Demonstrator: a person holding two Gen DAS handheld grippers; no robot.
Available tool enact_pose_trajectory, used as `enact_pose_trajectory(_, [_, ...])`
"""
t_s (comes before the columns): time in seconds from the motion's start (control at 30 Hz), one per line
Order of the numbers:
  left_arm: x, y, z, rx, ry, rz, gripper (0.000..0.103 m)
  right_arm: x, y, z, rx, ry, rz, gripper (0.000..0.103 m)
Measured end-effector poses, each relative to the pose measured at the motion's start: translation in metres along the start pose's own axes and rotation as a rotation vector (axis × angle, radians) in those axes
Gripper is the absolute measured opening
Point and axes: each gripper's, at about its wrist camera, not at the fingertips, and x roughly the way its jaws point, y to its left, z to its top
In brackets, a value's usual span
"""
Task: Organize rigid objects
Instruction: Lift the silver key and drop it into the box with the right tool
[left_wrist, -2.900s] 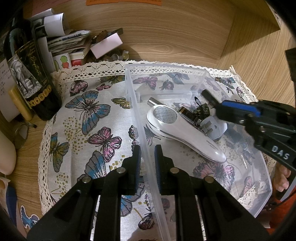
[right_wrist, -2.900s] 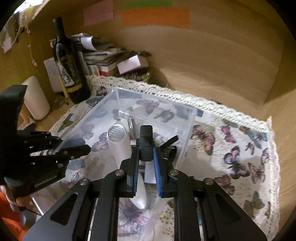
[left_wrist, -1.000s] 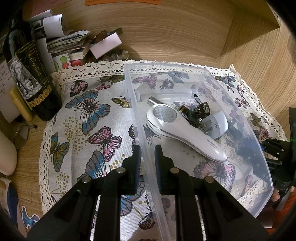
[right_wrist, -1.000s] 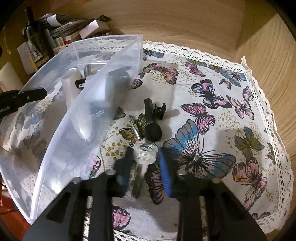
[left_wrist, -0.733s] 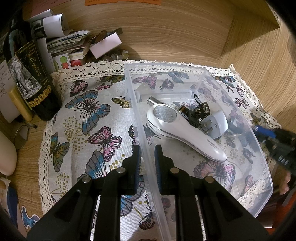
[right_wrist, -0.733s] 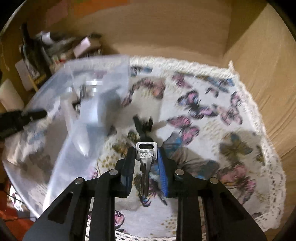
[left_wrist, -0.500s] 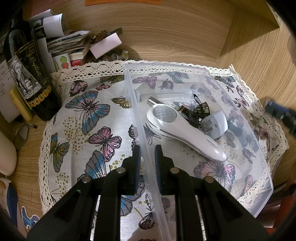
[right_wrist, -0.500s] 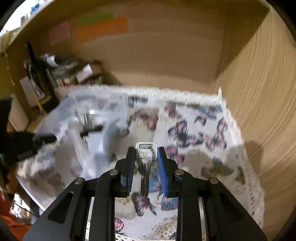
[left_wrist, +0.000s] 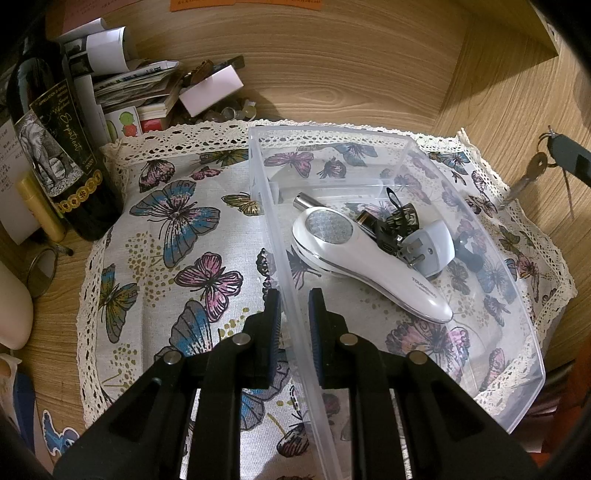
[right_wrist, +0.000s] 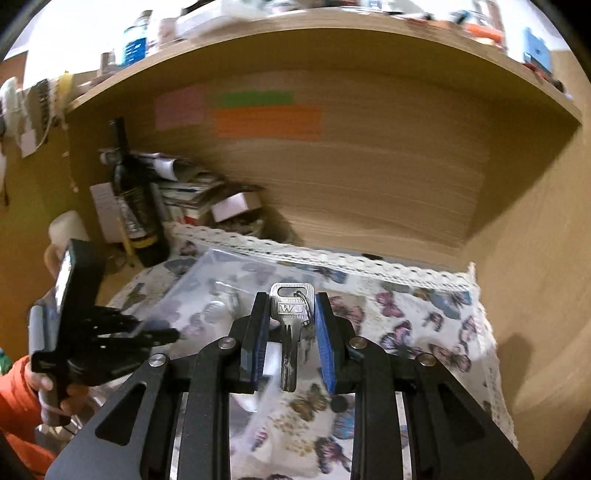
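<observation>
Wood-grain alcove walls (left_wrist: 351, 74); cluttered shelf (right_wrist: 332, 33) above; coloured paper notes (right_wrist: 266, 122) on back wall.

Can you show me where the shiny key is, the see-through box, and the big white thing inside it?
key (right_wrist: 291, 300): right wrist view, on its stamped silver head between the pads.
clear box (left_wrist: 395, 134): left wrist view, on its far rim.
white handheld device (left_wrist: 373, 264): left wrist view, on the middle of its handle.
</observation>
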Motion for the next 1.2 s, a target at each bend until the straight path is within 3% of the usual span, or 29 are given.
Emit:
enact_pose_trajectory(0.33, [0.0, 0.0, 0.0, 0.0, -0.001, 0.0, 0.015, 0.027, 0.024, -0.017, -0.025, 0.104, 0.098, 0.022])
enact_pose_trajectory(0.73, [0.0, 0.0, 0.0, -0.001, 0.0, 0.0, 0.015, 0.064, 0.024, -0.043, -0.023, 0.264, 0.098, 0.023])
enact_pose_trajectory(1.0, [0.0, 0.0, 0.0, -0.001, 0.0, 0.0, 0.015, 0.053, 0.02, -0.034, -0.018, 0.226, 0.088, 0.023])
enact_pose_trajectory(1.2, [0.0, 0.0, 0.0, -0.001, 0.0, -0.001, 0.015, 0.039, -0.003, -0.022, 0.028, 0.171, 0.023, 0.023])
